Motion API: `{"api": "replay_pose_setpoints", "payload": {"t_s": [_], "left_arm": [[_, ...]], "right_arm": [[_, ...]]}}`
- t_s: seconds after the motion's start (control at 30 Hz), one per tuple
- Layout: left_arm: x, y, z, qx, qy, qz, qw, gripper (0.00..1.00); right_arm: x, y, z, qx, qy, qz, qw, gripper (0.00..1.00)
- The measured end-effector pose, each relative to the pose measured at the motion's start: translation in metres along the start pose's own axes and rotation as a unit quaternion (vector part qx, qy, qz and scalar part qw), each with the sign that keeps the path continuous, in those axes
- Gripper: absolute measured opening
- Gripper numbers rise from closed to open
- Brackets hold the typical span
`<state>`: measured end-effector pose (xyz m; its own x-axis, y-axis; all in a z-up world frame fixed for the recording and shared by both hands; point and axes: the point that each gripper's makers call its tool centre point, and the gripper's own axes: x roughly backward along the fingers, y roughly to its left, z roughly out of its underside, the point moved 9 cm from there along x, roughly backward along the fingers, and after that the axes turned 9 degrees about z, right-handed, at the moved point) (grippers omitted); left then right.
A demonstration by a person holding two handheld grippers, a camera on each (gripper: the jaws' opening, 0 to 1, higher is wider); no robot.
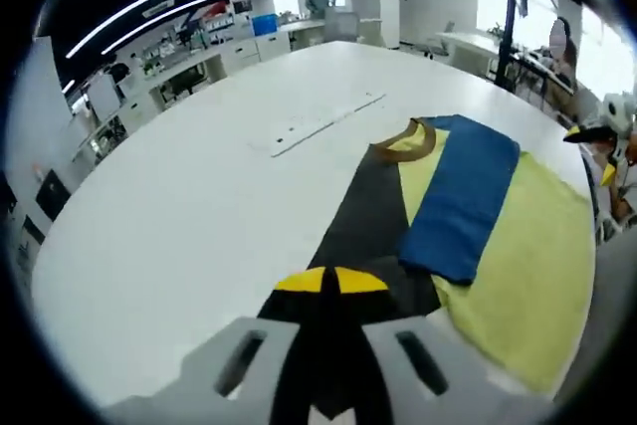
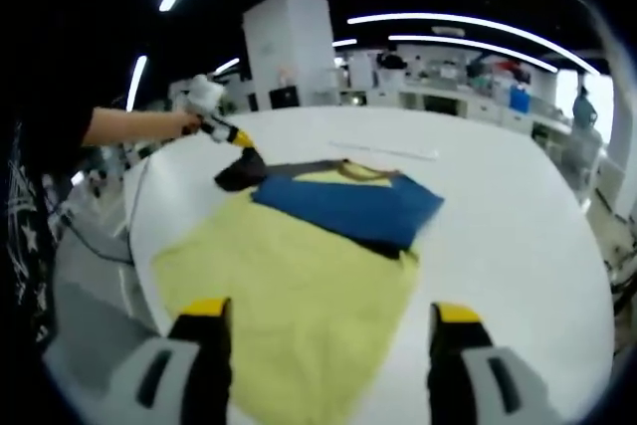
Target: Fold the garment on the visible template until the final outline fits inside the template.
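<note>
Pinching the shirt's (image 1: pixel 468 236) black edge, my left gripper (image 1: pixel 330 281) sits closed at lower centre to fold it; right gripper (image 2: pixel 328 318) hovers wide open, empty.

Yellow cloth garment (image 2: pixel 289 286) with a blue sleeve section (image 2: pixel 348 208) folded across it | lies flat on the white table | black fabric edge (image 1: pixel 363 226) along one side | brown collar (image 1: pixel 410 144) at the top
</note>
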<state>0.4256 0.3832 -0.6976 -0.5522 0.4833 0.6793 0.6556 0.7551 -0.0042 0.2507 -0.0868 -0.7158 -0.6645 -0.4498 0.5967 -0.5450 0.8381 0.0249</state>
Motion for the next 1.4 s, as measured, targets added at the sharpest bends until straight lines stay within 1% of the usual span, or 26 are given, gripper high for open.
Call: {"api": "replay_pose_setpoints", "payload": {"t_s": [0.1,0.2,0.27,0.33,0.43,0.5,0.53,0.57,0.6,0.67,0.73,0.77,0.8,0.83,0.93,0.97,1.0,1.1,1.13,1.17,1.2,1.23,1.27,1.3,1.37,1.4], "left_arm": [[0.014,0.007,0.003,0.016,-0.017,-0.017,0.9996,0.0],[0.027,0.0,0.001,0.025,-0.033,-0.039,0.9984,0.0],[0.036,0.009,0.001,0.04,-0.05,-0.058,0.9962,0.0],[0.047,0.011,0.004,0.059,-0.071,-0.078,0.9926,0.0],[0.058,0.021,0.012,0.082,-0.079,-0.096,0.9889,0.0],[0.064,0.025,0.018,0.098,-0.083,-0.115,0.985,0.0],[0.069,0.028,0.024,0.106,-0.088,-0.129,0.982,0.0],[0.072,0.03,0.026,0.116,-0.093,-0.134,0.9798,0.0],[0.078,0.039,0.033,0.137,-0.102,-0.143,0.9748,0.0],[0.084,0.037,0.039,0.162,-0.114,-0.155,0.9678,0.0],[0.088,0.033,0.043,0.192,-0.126,-0.157,0.9606,0.0],[0.092,0.037,0.049,0.211,-0.134,-0.157,0.9556,0.0],[0.096,0.04,0.054,0.223,-0.138,-0.156,0.9525,0.0],[0.098,0.043,0.057,0.238,-0.145,-0.16,0.947,0.0],[0.102,0.05,0.064,0.241,-0.146,-0.174,0.9434,0.0],[0.105,0.05,0.064,0.249,-0.151,-0.182,0.9391,0.0],[0.106,0.049,0.065,0.252,-0.152,-0.184,0.9378,0.0],[0.112,0.055,0.072,0.268,-0.156,-0.207,0.9277,0.0],[0.112,0.057,0.074,0.272,-0.156,-0.211,0.9259,0.0],[0.114,0.057,0.078,0.279,-0.157,-0.217,0.9224,0.0],[0.116,0.056,0.08,0.292,-0.162,-0.224,0.9157,0.0],[0.117,0.056,0.082,0.316,-0.171,-0.225,0.9057,0.0],[0.118,0.056,0.085,0.326,-0.171,-0.228,0.9013,0.0],[0.119,0.057,0.088,0.313,-0.164,-0.237,0.905,0.0],[0.122,0.057,0.096,0.293,-0.144,-0.26,0.9087,0.0],[0.122,0.057,0.099,0.3,-0.145,-0.259,0.9064,0.0]], "right_arm": [[-0.002,0.002,-0.003,0.001,-0.007,-0.005,1.0,0.81],[-0.004,0.004,-0.004,0.003,-0.007,-0.011,0.9999,0.81],[-0.005,0.006,-0.005,0.007,-0.007,-0.014,0.9999,0.81],[-0.005,0.007,-0.005,0.006,-0.009,-0.017,0.9998,0.81],[-0.005,0.007,-0.006,0.007,-0.009,-0.017,0.9998,0.81],[-0.005,0.005,-0.005,0.008,-0.008,-0.018,0.9998,0.81],[-0.005,0.005,-0.005,0.009,-0.008,-0.019,0.9997,0.8],[-0.005,0.005,-0.005,0.01,-0.008,-0.019,0.9997,0.8],[-0.005,0.006,-0.005,0.01,-0.008,-0.02,0.9997,0.81],[-0.006,0.006,-0.005,0.01,-0.009,-0.021,0.9997,0.81],[-0.006,0.005,-0.005,0.01,-0.009,-0.022,0.9997,0.81],[-0.006,0.003,-0.005,0.011,-0.01,-0.022,0.9997,0.81],[-0.006,0.003,-0.005,0.011,-0.01,-0.022,0.9997,0.81],[-0.005,0.003,-0.005,0.012,-0.009,-0.022,0.9997,0.81],[-0.004,0.003,-0.005,0.011,-0.009,-0.02,0.9997,0.81],[-0.004,0.003,-0.004,0.011,-0.008,-0.019,0.9997,0.81],[-0.004,0.003,-0.004,0.011,-0.008,-0.019,0.9997,0.81],[-0.003,0.003,-0.004,0.011,-0.008,-0.018,0.9998,0.81],[-0.003,0.003,-0.004,0.01,-0.009,-0.017,0.9998,0.81],[-0.002,0.003,-0.004,0.01,-0.008,-0.016,0.9998,0.81],[-0.002,0.004,-0.004,0.01,-0.008,-0.015,0.9998,0.81],[-0.002,0.005,-0.004,0.01,-0.008,-0.015,0.9998,0.81],[-0.002,0.005,-0.005,0.01,-0.007,-0.015,0.9998,0.8],[-0.002,0.006,-0.005,0.01,-0.007,-0.016,0.9998,0.8],[-0.001,0.007,-0.005,0.012,-0.005,-0.015,0.9998,0.8],[-0.001,0.007,-0.005,0.012,-0.006,-0.014,0.9998,0.8]]}}
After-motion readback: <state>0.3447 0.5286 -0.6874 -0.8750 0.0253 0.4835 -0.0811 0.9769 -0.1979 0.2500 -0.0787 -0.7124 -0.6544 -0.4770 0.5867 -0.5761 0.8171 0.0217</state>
